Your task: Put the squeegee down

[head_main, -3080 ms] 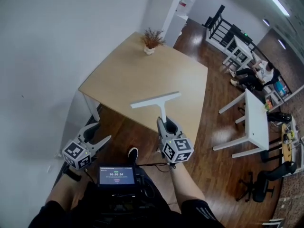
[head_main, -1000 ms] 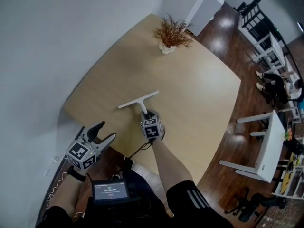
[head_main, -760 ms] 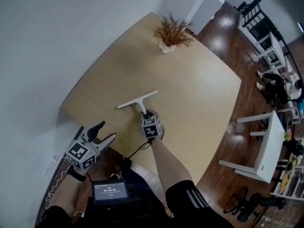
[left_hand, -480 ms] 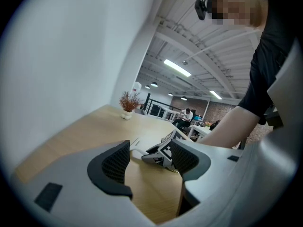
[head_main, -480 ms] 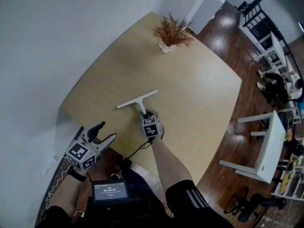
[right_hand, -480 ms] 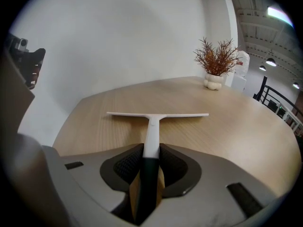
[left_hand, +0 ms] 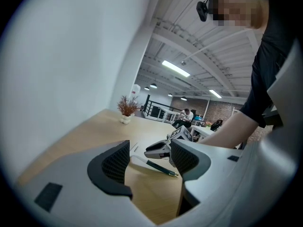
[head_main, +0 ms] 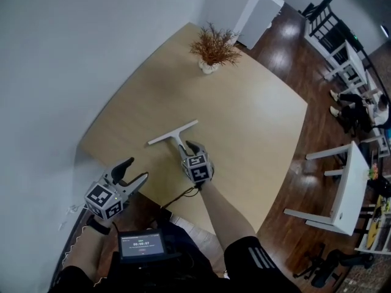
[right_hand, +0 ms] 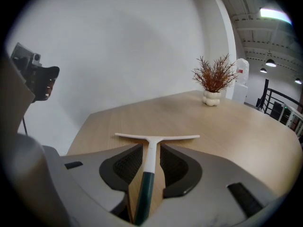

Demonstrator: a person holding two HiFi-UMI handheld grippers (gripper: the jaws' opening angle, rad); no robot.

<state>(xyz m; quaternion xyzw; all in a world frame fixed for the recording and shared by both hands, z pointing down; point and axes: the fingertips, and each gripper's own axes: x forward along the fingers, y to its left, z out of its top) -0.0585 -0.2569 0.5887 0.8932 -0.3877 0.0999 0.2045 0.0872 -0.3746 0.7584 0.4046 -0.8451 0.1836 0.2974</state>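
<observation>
The squeegee (head_main: 173,132) lies flat on the wooden table (head_main: 244,121), near its front-left corner. Its white blade (right_hand: 156,136) points away from me, and its dark green handle (right_hand: 144,193) runs back between the jaws of my right gripper (head_main: 188,146). That right gripper (right_hand: 150,150) is open, with a gap on each side of the handle. My left gripper (head_main: 133,170) hangs open and empty off the table's near-left edge. The left gripper (left_hand: 149,148) view shows the right gripper and the squeegee handle (left_hand: 158,166) across the tabletop.
A small pot of dried red twigs (head_main: 212,50) stands at the far end of the table. A white wall runs along the left. White tables (head_main: 339,170) and dark chairs stand to the right on the wooden floor. A screen (head_main: 142,245) sits at my waist.
The right gripper's jaws have opened off the squeegee handle and the gripper has drawn back slightly toward me. The squeegee now rests on the table. The left gripper has barely moved.
</observation>
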